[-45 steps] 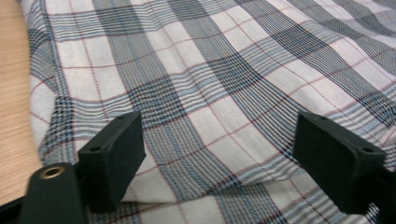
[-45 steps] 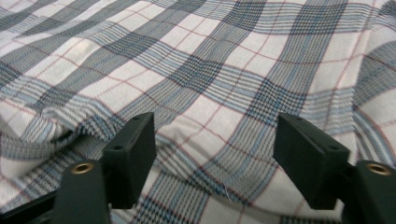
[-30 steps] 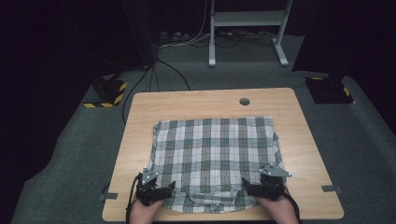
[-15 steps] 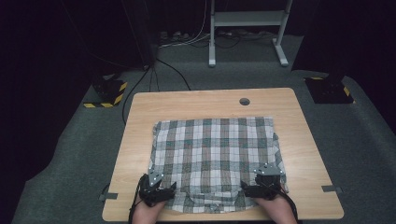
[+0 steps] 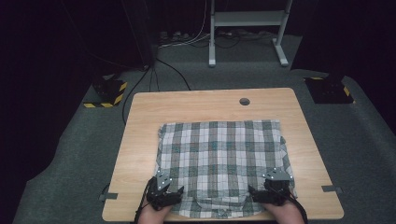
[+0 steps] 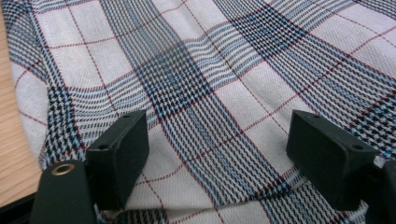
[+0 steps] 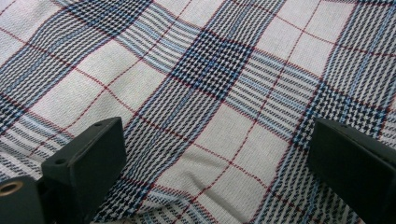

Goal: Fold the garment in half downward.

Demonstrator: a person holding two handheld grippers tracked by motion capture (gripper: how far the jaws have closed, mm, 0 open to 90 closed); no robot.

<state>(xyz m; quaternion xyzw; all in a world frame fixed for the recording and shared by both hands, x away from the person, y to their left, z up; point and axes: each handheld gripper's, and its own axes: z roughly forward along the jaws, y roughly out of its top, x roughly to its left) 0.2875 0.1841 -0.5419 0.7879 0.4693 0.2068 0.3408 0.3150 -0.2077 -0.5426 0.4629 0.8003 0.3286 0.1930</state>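
Since the earlier frame the left gripper [image 5: 173, 192] has slid a little inward along the near edge, its jaws narrowing somewhat though well apart, the plaid shirt [image 5: 219, 161] lying slack between them, nothing pinched; the right gripper [image 5: 259, 193] has hardly shifted, its jaws wide and empty over the same cloth; the shirt lies spread flat across the wooden table [image 5: 140, 121], its near hem by the table's front edge; the risk, I judge, is that one jaw closes on a single layer or on the hem alone, so the fabric bunches or slips out; an uneven pull from the two sides could also skew the shirt.
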